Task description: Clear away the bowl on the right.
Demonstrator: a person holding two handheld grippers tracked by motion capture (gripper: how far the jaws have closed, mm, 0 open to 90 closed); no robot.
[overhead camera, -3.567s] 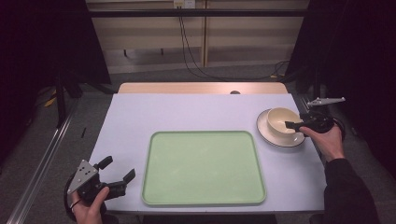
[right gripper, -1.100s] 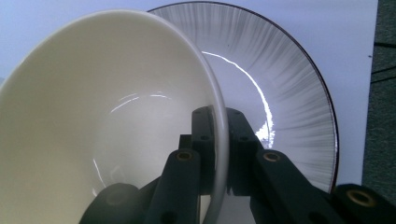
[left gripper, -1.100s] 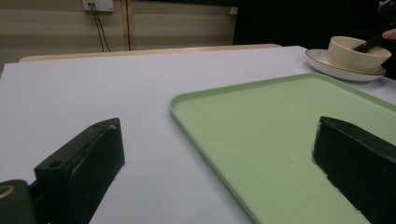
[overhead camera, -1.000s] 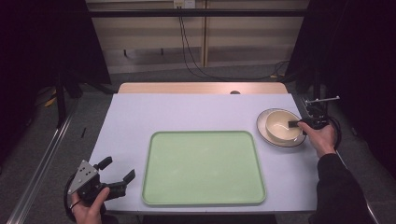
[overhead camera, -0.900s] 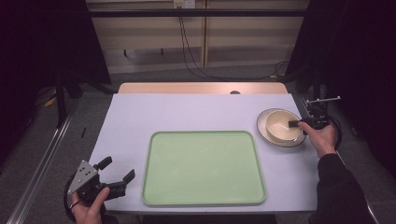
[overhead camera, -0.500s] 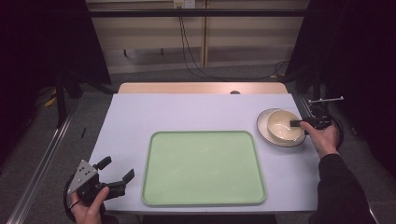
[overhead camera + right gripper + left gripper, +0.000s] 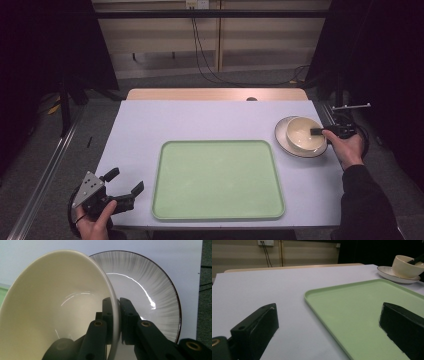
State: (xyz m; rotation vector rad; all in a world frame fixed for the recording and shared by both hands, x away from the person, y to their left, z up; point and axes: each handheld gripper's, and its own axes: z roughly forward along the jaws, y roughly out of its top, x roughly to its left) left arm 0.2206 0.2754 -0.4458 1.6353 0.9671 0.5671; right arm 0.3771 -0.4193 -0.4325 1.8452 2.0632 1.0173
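Observation:
A cream bowl (image 7: pixel 303 133) sits on a grey-rimmed plate (image 7: pixel 284 140) at the table's right side. My right gripper (image 7: pixel 316 131) is shut on the bowl's near rim, one jaw inside and one outside; the right gripper view shows the bowl (image 7: pixel 55 310), the pinched rim (image 7: pixel 115 312) and the plate (image 7: pixel 150 287) behind it. A pale green tray (image 7: pixel 218 177) lies in the middle of the table. My left gripper (image 7: pixel 123 182) rests open at the front left corner, nothing between its jaws. In the left gripper view the tray (image 7: pixel 352 312) lies ahead, with the bowl (image 7: pixel 407 266) on the plate (image 7: pixel 397 277) at the far right.
The table (image 7: pixel 200 120) has a light lavender top with a wooden strip along its far edge. Cables hang down the wall behind. The floor drops away on both sides of the table.
The right hand and the bowl have shifted only slightly on the plate. The left gripper has stayed where it was.

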